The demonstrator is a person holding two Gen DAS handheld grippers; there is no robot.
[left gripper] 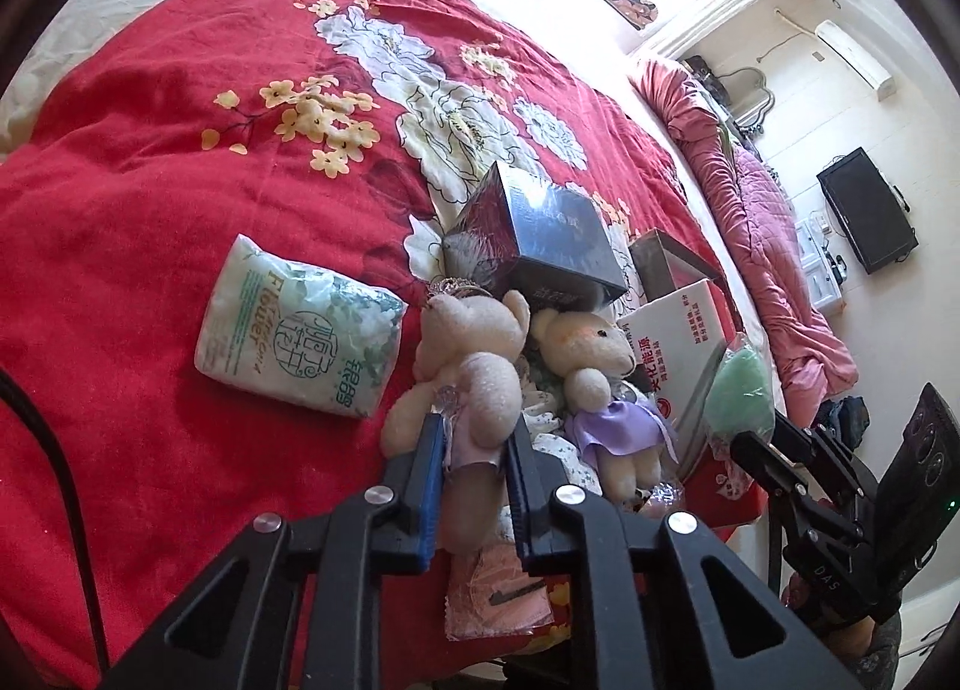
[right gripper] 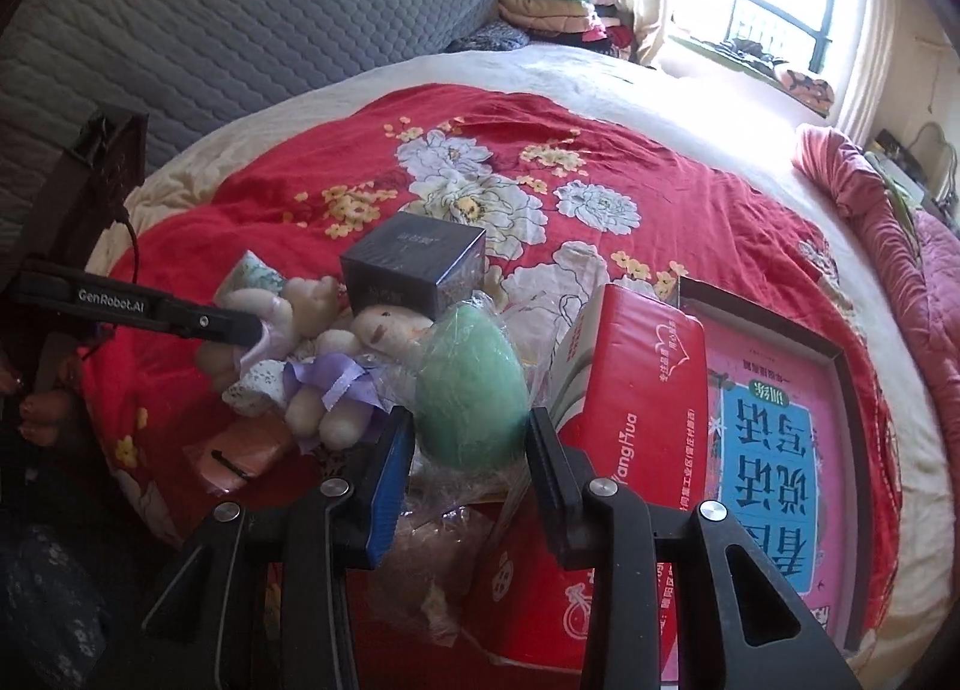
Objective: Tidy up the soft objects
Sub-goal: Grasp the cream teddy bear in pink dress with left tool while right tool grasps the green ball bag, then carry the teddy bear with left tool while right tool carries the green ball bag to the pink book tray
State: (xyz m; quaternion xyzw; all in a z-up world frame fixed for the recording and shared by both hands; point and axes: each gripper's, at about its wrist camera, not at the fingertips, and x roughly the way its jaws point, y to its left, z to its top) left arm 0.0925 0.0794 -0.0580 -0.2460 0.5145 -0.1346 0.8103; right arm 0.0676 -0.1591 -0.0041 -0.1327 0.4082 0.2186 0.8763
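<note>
L gripper (left gripper: 474, 444) pinching teddy bear (left gripper: 474, 372); R gripper (right gripper: 471, 438) clamping green sponge (right gripper: 471, 390).

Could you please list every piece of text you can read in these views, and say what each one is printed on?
"Flower": tissue pack, green print; its Chinese characters are too stylised to read.
"GenRobot.AI": left hand-held gripper, on its arm.
"angHua": red tissue box, first letter hidden.
"DAS": right hand-held gripper, on its body.
Pink book: large Chinese title, upside down, unread.
Dark box: print too faint.

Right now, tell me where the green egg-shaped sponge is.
In the right wrist view the green sponge sits mid-frame between the right gripper fingers, in clear wrap, with the teddy bear in purple left and the red box right.
</note>
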